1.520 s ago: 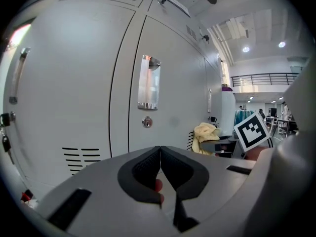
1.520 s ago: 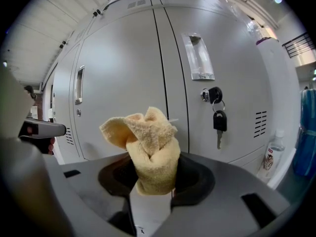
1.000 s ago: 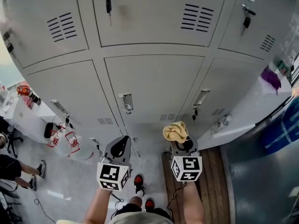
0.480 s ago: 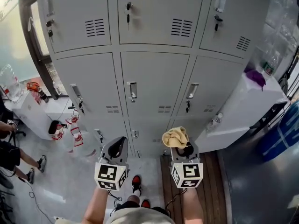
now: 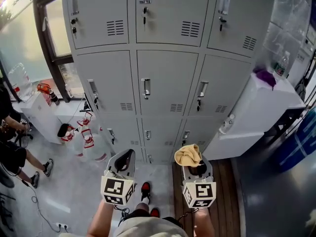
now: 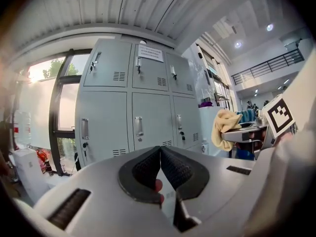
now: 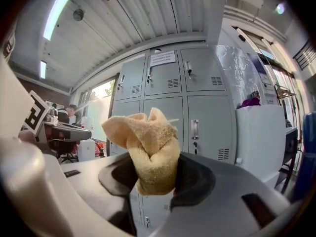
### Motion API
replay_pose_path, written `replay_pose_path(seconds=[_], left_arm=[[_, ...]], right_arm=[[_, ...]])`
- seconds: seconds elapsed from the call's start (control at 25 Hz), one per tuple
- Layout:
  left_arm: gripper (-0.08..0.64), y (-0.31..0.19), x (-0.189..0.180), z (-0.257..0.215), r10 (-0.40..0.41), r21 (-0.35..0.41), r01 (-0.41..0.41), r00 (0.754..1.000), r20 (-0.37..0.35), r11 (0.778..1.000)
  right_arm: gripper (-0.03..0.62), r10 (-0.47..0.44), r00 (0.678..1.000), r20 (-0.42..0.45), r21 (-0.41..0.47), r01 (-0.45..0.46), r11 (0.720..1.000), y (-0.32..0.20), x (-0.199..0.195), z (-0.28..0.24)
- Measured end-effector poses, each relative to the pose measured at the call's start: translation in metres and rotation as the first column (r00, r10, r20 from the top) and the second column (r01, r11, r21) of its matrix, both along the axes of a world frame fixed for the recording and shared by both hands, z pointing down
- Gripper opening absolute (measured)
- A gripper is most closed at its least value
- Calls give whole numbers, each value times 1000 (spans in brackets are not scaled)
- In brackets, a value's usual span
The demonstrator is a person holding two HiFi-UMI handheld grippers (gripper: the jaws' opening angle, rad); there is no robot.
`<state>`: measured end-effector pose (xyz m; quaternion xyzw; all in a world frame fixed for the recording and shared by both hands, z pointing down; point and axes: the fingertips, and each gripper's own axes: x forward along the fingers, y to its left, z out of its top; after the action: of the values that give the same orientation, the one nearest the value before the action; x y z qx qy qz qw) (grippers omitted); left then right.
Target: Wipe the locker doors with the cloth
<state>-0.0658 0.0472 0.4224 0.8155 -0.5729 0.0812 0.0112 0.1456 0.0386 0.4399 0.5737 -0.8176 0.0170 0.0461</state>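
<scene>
Holding a bunched tan terry cloth (image 7: 148, 149) in front of the grey locker doors (image 5: 165, 83), not touching them.
Pinched upright between the jaws of the right gripper (image 7: 155, 174), its folds rising above them. Pressed together, with nothing between, on the left gripper (image 6: 160, 167). Stuck on a top-row door: a white paper notice (image 6: 150, 53), print too small to read.

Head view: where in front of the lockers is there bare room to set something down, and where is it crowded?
Bare grey floor lies between the red-and-white containers and the wooden strip. The white cabinet top is free beside the purple item. Crowded: the window corner, with containers, a small white table and a person.
</scene>
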Motion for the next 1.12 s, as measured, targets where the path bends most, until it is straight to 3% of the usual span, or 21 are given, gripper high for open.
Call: replay_pose_path(seconds=[0.44,1.12], left_arm=[[23,39,0,9,-10,-20,10,1000,13,1000],[23,44,2,8,-5,-18,6,1000,12,1000]], right_arm=[[187,9,999,32,-68,-6,998,53,6,32],[184,-8,1000,0,-65,8,998,59,2,33]])
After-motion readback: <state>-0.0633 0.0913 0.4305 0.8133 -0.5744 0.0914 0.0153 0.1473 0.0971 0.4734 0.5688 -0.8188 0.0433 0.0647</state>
